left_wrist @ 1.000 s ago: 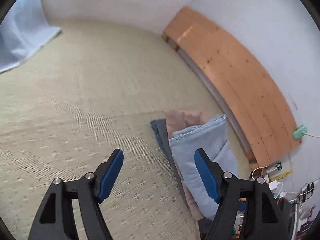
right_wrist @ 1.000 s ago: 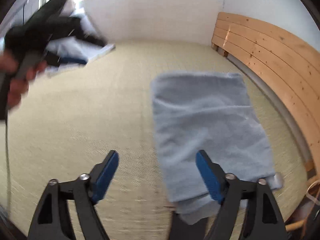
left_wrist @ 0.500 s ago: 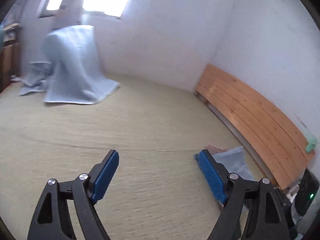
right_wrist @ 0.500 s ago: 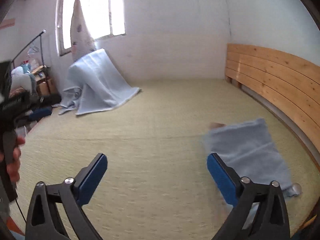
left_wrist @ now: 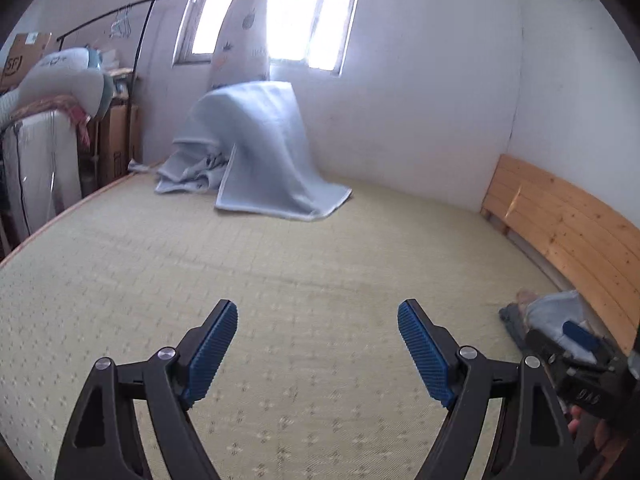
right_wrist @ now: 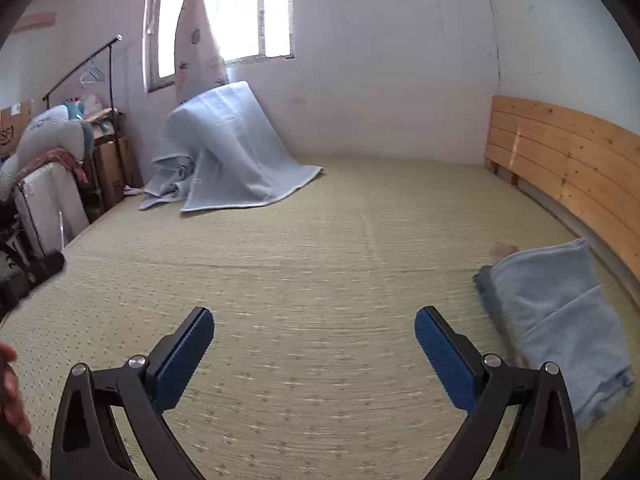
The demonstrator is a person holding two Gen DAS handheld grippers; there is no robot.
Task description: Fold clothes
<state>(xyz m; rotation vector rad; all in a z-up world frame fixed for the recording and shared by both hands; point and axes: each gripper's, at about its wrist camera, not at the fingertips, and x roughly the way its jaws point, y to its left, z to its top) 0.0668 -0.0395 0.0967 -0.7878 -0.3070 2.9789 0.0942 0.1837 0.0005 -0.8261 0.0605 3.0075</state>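
Right wrist view: both the right tongs point(right_wrist: 314, 354) and left tongs point(left_wrist: 318, 350) are hanging released and empty over the mat point(right_wrist: 320, 248), risking disturbing the folded stack point(right_wrist: 560, 320) lying near the headboard point(right_wrist: 568, 160) if swinging back carelessly.

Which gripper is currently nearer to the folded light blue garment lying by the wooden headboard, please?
Right. The right gripper hangs open just beside the folded light blue garment. The left gripper, also open, sits further away, with the right one between it and the garment.
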